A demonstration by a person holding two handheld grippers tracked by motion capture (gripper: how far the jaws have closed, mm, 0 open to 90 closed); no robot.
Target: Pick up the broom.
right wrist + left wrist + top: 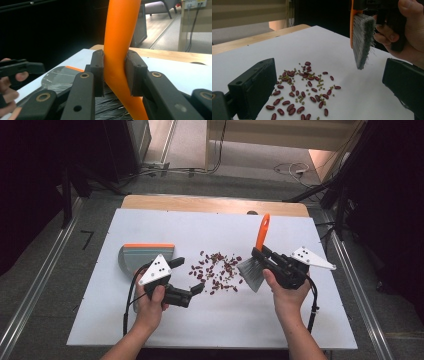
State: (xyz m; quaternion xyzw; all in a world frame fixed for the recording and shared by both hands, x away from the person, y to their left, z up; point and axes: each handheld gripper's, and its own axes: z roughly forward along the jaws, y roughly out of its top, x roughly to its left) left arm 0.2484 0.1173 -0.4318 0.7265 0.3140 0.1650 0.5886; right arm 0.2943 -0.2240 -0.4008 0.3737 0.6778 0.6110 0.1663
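Both forearms are bare, with no sleeves or gloves. Each hand carries a black tool: the left tool [189, 276] and right tool [260, 255] each have a grey three-cornered plate dotted with small black holes and a trailing black cable. The right gripper view shows brass-coloured pivot pins and blocky black jaws.

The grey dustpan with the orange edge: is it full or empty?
Empty, as far as it shows. The grey dustpan lies bare on the white table, while the red beans and small green ones lie scattered beside it.
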